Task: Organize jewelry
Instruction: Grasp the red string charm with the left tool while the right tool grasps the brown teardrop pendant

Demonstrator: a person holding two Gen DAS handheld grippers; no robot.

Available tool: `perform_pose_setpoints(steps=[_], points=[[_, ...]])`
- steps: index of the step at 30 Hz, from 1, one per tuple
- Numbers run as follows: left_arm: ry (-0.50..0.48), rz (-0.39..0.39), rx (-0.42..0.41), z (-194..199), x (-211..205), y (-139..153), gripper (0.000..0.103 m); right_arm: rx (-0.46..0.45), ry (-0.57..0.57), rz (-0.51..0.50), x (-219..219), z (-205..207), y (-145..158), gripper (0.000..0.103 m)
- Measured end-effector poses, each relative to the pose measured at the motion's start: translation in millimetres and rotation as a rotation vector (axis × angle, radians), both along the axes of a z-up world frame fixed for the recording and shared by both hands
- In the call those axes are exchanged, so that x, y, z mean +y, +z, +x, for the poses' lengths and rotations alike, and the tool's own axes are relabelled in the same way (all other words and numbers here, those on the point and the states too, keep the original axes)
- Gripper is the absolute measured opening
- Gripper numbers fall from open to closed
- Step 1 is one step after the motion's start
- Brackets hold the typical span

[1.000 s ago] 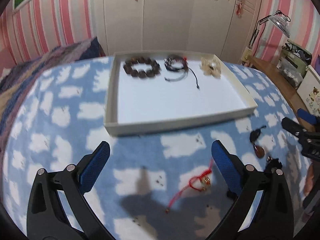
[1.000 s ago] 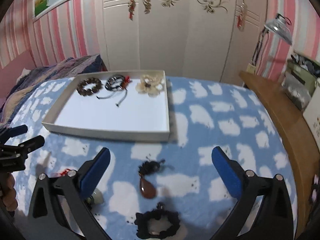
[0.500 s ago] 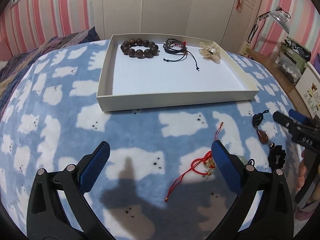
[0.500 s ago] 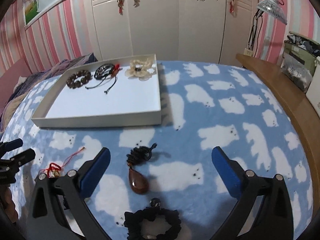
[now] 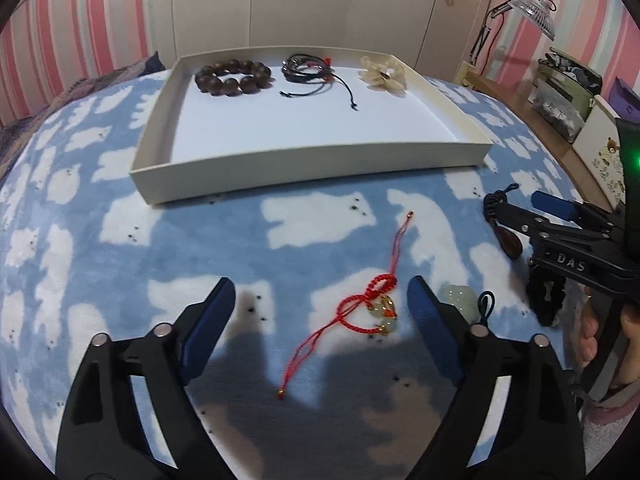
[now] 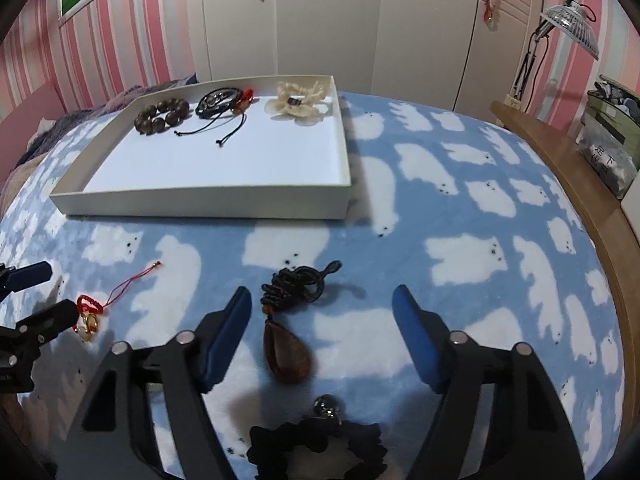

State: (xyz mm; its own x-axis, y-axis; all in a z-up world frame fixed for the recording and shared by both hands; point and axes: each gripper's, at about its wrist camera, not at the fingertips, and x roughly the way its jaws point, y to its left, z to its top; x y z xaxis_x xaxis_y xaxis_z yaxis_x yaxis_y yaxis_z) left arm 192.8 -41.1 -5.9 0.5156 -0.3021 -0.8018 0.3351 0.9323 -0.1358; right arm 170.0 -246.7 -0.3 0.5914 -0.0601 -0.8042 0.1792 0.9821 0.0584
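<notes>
A cream tray (image 5: 304, 162) holds a brown bead bracelet (image 5: 233, 77), a black cord bracelet (image 5: 308, 73) and a pale flower piece (image 5: 383, 73); it also shows in the right wrist view (image 6: 200, 200). My left gripper (image 5: 320, 312) is open, low over a red cord bracelet with jade charms (image 5: 370, 308). A pale jade charm (image 5: 459, 298) lies beside its right finger. My right gripper (image 6: 322, 332) is open around a brown teardrop pendant on black cord (image 6: 287, 350). A black lace band (image 6: 316, 446) lies just below it.
Everything lies on a blue blanket with white bear shapes (image 6: 460, 208). A wooden bed edge (image 6: 560, 176) runs along the right, with boxes (image 6: 610, 144) and a lamp (image 6: 568, 24) beyond. A white wardrobe (image 6: 360, 20) stands behind the tray.
Both grippers have moved down and forward toward the blanket. The red cord bracelet now lies between my left fingers, and the brown pendant between my right fingers.
</notes>
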Motion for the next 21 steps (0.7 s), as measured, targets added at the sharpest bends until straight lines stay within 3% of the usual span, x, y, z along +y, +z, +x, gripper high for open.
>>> perform_pose_setpoints(steps=[3,9,11,13,17,19,21], points=[[-0.012,-0.003,0.031,3,-4,-7,0.073,0.015,0.014,0.002,2,3,-3,0.061],[-0.007,0.008,0.023,4,-9,-10,0.07,0.021,0.021,0.019,2,6,-6,0.059],[-0.003,0.014,0.019,4,-10,-11,0.067,0.023,0.024,0.021,3,8,-7,0.052],[-0.002,0.016,0.014,4,-9,-10,0.054,0.028,0.033,0.027,4,11,-9,0.05],[-0.002,0.024,0.008,5,-10,-10,0.047,0.048,0.044,0.032,8,17,-15,0.042],[-0.002,0.026,0.01,6,-11,-10,0.032,0.047,0.044,0.03,9,18,-15,0.04],[0.007,0.032,0.01,7,-10,-11,0.028,0.047,0.054,0.037,10,20,-16,0.034]])
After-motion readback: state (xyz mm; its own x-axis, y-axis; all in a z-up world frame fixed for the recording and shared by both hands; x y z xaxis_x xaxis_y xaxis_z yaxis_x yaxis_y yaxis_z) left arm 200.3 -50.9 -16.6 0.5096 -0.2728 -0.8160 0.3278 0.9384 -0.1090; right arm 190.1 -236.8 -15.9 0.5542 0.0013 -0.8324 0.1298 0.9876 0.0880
